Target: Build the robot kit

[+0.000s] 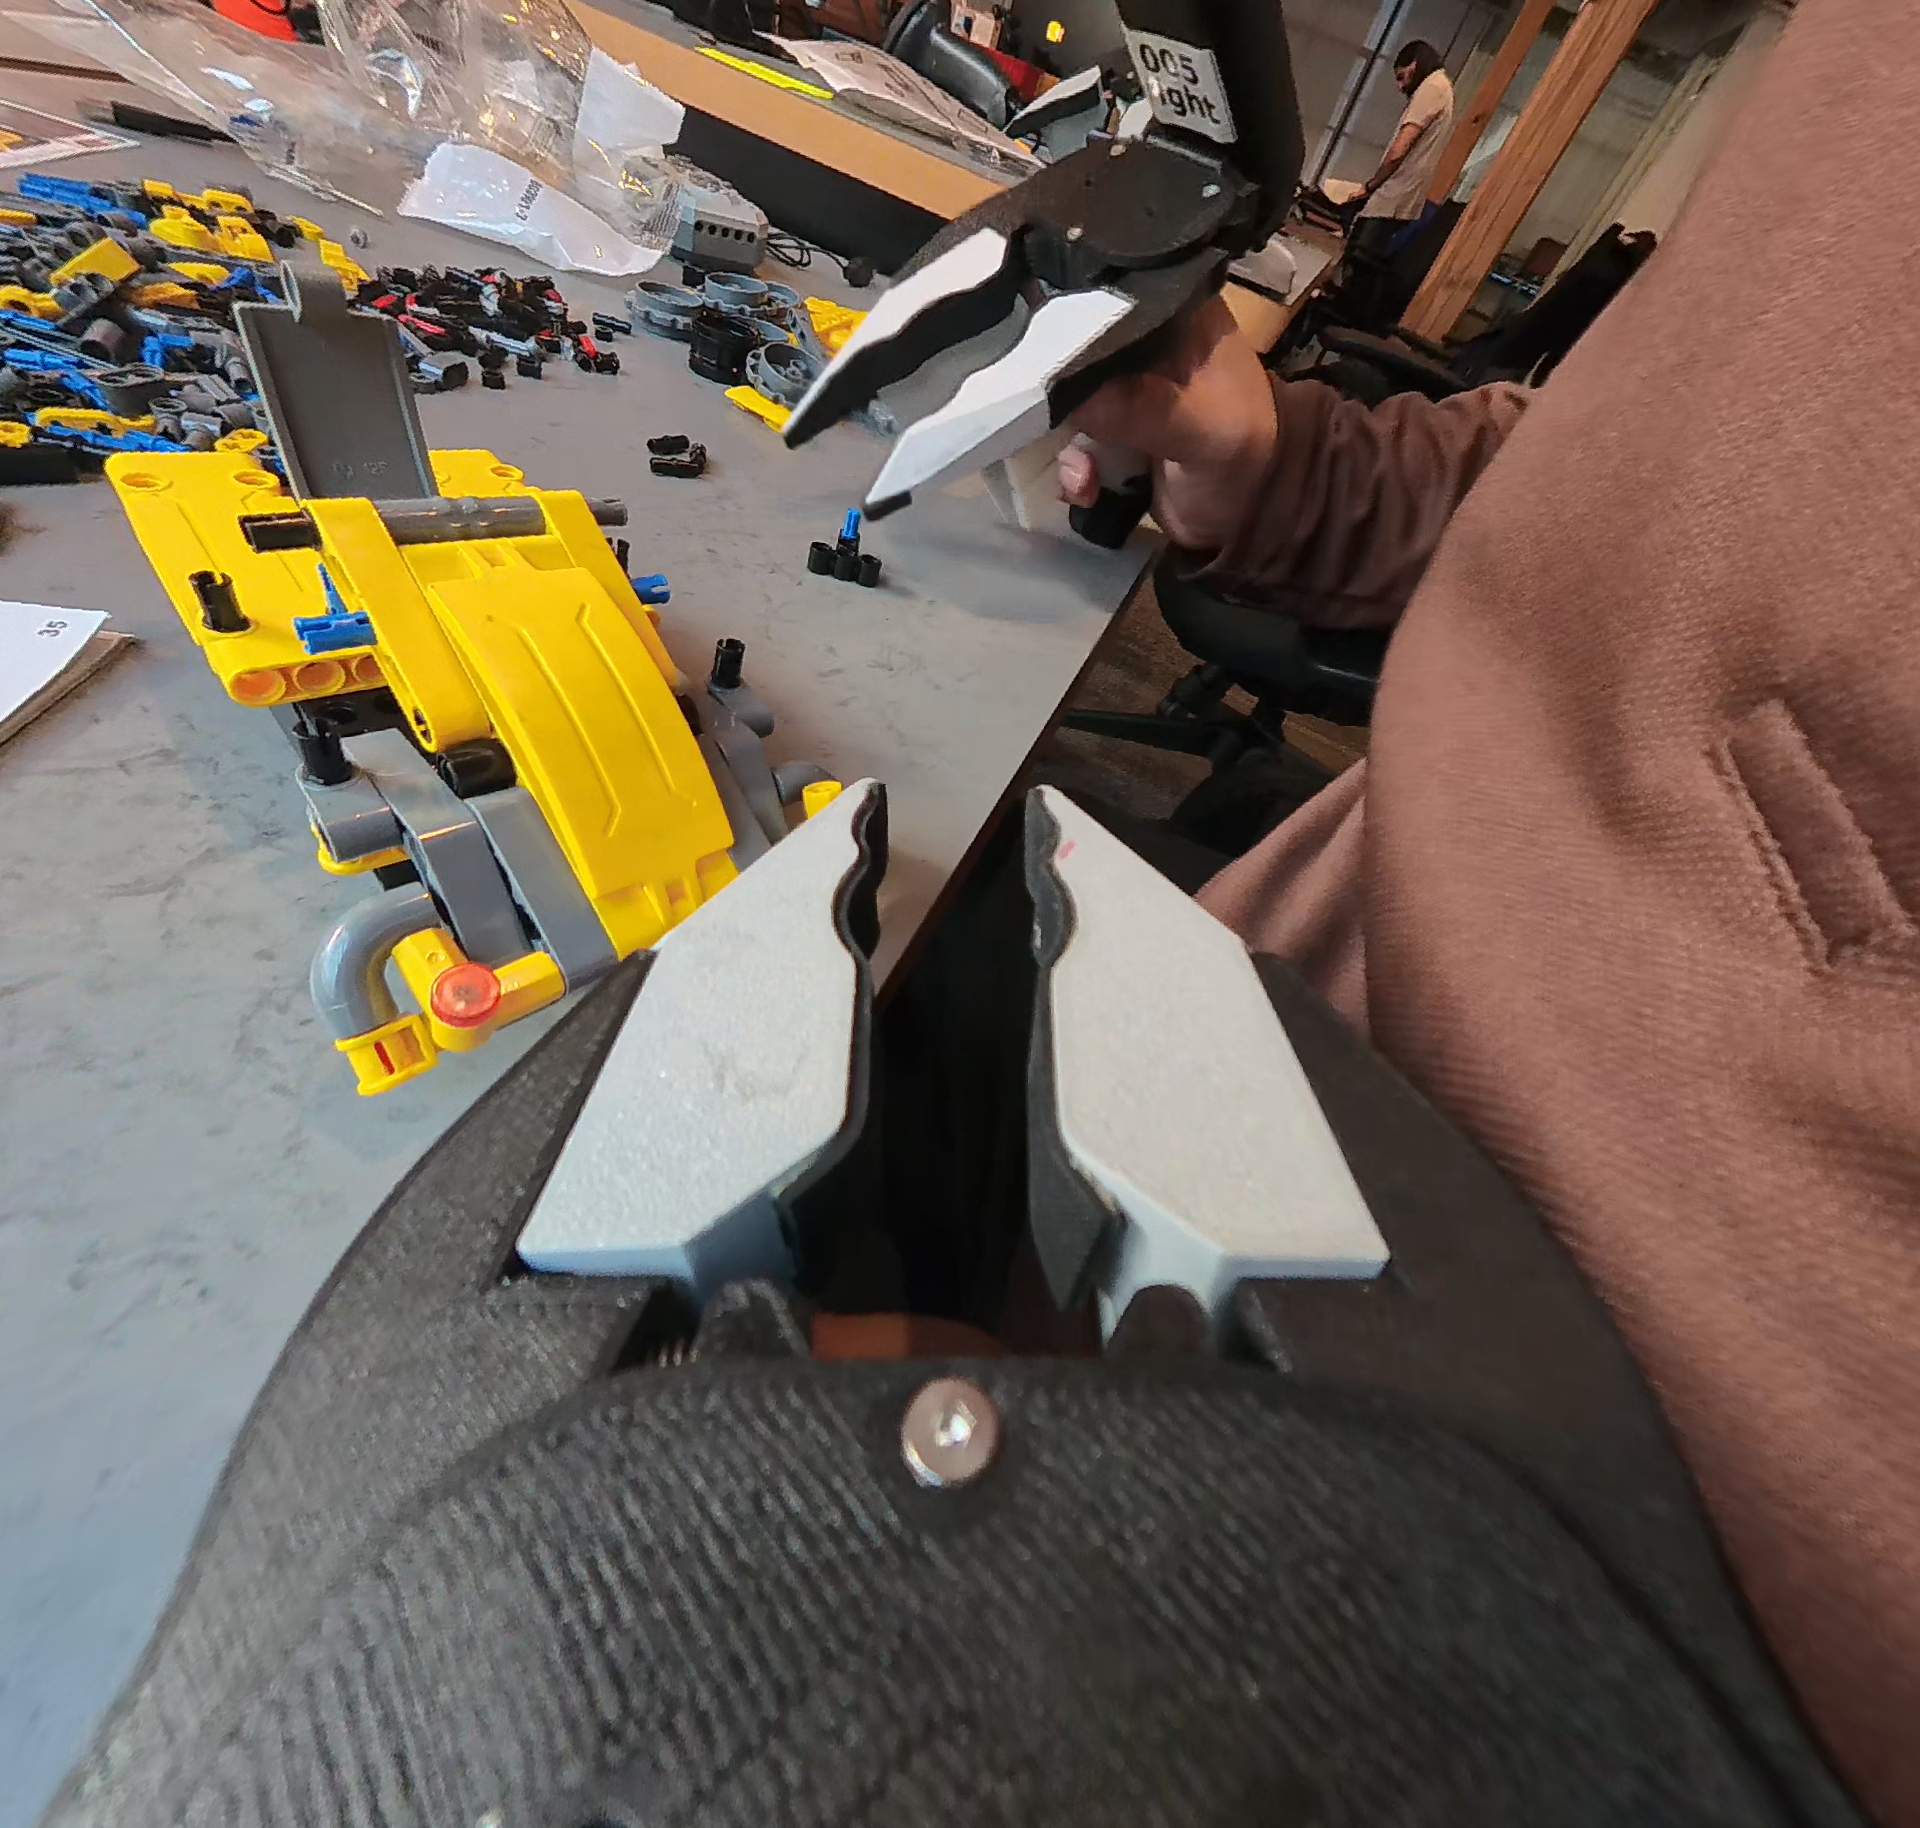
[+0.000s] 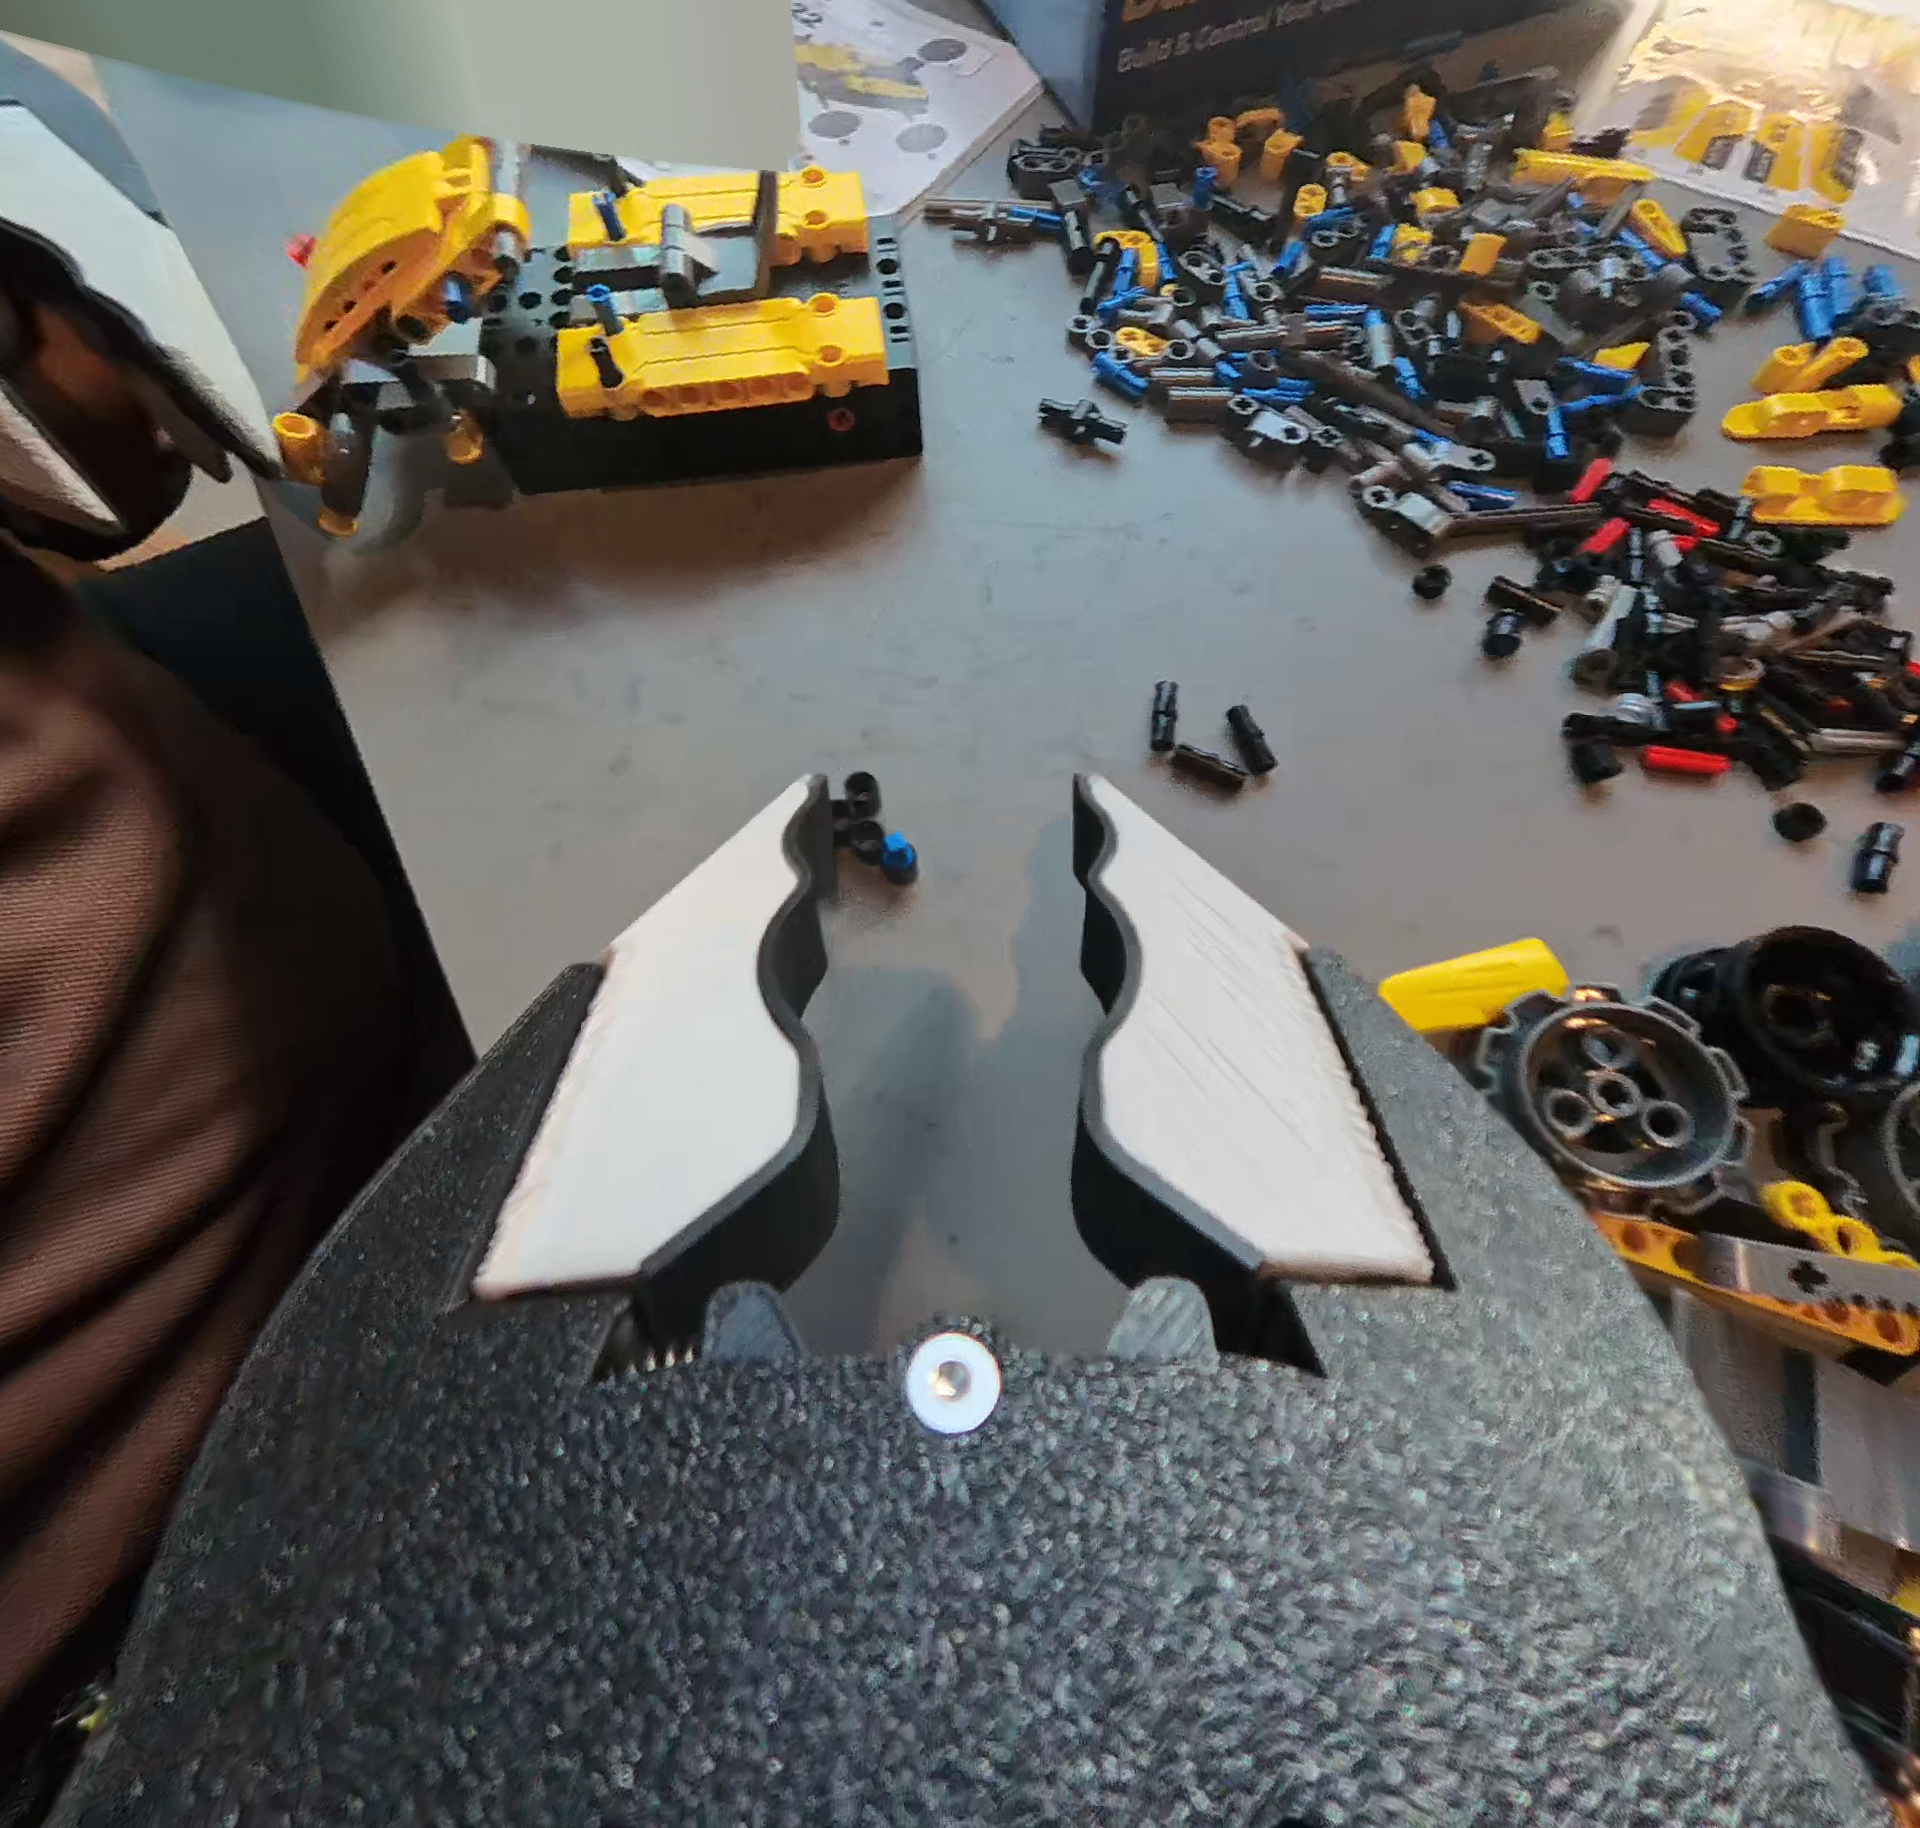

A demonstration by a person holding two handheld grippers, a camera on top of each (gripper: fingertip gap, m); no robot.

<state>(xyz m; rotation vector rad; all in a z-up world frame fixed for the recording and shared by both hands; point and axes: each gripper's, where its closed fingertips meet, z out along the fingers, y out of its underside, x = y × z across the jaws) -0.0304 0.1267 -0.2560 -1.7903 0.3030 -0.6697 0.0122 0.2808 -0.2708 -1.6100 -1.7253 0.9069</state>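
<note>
1. 2 claws are mine, and both stand apart with nothing between their fingers.
2. My right claw (image 2: pixel 951 791) hovers low over the grey table (image 2: pixel 675 635), tips pointed down at a small cluster (image 2: pixel 871 828) of black connectors with 1 blue pin; the cluster lies just beside my left fingertip (image 2: pixel 805 812), near it but I cannot tell whether it touches.
3. My left claw (image 1: pixel 956 802) sits at the table edge, close to my brown sleeve (image 1: pixel 1662 843), its left finger just beside the front of the yellow model (image 1: pixel 540 677).
4. The model rests on the table, a half-built yellow and grey vehicle on a black base, with a grey flap (image 1: pixel 332 386) standing up from its top.
5. 3 black pins (image 2: pixel 1210 734) lie loose just beyond my right finger.
6. A wide heap of parts (image 2: pixel 1455 324), blue, yellow, black and red, spreads across the far right of the table.
7. Grey gears (image 2: pixel 1621 1092) and a yellow piece (image 2: pixel 1475 983) lie close to my right claw's right side.
8. A dark box (image 2: pixel 1351 2) and a booklet (image 2: pixel 894 64) sit behind the heap; a clear bag (image 1: pixel 447 85) lies beyond the model.
</note>
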